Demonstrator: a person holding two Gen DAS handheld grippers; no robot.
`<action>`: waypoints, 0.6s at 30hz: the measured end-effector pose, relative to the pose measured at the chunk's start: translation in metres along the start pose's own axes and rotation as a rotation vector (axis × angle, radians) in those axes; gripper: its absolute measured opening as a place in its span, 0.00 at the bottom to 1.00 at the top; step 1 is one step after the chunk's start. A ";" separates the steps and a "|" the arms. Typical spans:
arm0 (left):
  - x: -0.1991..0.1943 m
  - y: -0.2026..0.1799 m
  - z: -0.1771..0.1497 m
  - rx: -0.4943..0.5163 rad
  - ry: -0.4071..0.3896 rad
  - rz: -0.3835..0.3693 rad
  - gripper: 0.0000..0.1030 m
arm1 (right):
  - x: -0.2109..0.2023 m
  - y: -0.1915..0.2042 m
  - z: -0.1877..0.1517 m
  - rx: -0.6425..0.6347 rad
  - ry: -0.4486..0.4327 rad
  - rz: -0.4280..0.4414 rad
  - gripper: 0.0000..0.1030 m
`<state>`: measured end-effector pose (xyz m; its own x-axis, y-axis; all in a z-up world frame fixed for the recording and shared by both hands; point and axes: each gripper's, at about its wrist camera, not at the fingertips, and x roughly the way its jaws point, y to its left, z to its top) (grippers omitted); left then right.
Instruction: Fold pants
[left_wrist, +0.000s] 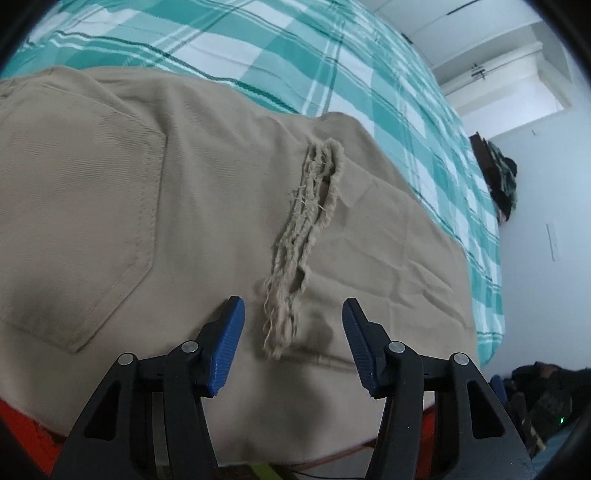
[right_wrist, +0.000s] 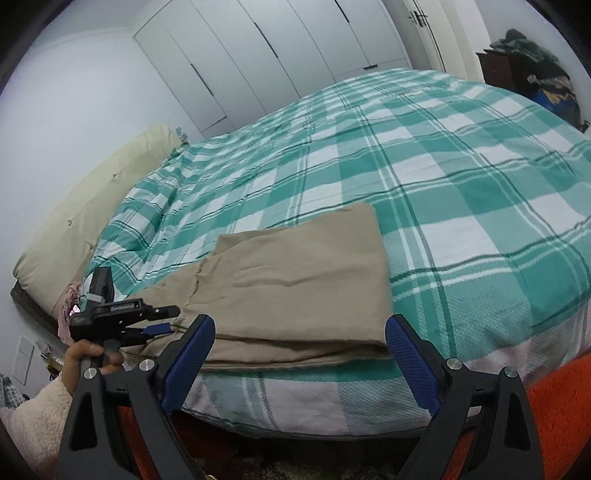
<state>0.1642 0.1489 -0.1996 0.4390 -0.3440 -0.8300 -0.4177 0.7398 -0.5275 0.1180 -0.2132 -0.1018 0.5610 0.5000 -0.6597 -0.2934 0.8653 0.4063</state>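
Blue ribbed pads on black jaws fill the foreground of the left wrist view: the left gripper (left_wrist: 293, 347) stands partly open, with a frayed cuff (left_wrist: 295, 251) of the pants (left_wrist: 110, 192) lying in the gap between its pads, though neither pad presses on the cloth. These tan pants lie folded near the edge of a bed, on a green-and-white checked blanket (left_wrist: 258, 48), with a stitched back pocket (left_wrist: 77, 221) facing up to the left of the fraying. Seen from the right wrist view, the right gripper (right_wrist: 299, 347) has its jaws spread wide, one pad at each side of the folded bundle's near edge; the pants (right_wrist: 295, 273) sit between and just beyond them, and I cannot tell whether either pad touches the fabric. From that same view the left gripper (right_wrist: 162, 325) appears at the bundle's left end, held in a hand (right_wrist: 86, 356) that comes out of a pale fleecy sleeve (right_wrist: 37, 417). Its tips rest low against the cloth there. An orange cover (right_wrist: 561, 410) hangs below the blanket along the side of the bed. At the far left end lies a cream pillow (right_wrist: 99, 206). White wardrobe doors (right_wrist: 277, 48) line the wall behind the bed, and a dark heap of clothes (right_wrist: 535, 62) sits on furniture in the far right corner.
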 end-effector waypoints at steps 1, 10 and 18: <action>0.000 -0.001 0.000 0.002 0.000 0.005 0.16 | 0.000 -0.001 0.000 -0.002 -0.002 -0.002 0.90; -0.023 -0.007 -0.021 0.109 -0.002 0.046 0.04 | -0.008 0.004 0.029 -0.076 -0.079 -0.035 0.89; -0.032 -0.003 -0.038 0.159 -0.057 0.089 0.23 | 0.113 -0.014 0.017 -0.110 0.323 -0.031 0.66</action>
<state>0.1217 0.1355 -0.1785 0.4517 -0.2432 -0.8584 -0.3281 0.8494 -0.4133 0.1988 -0.1693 -0.1718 0.3021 0.4436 -0.8437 -0.3719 0.8698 0.3242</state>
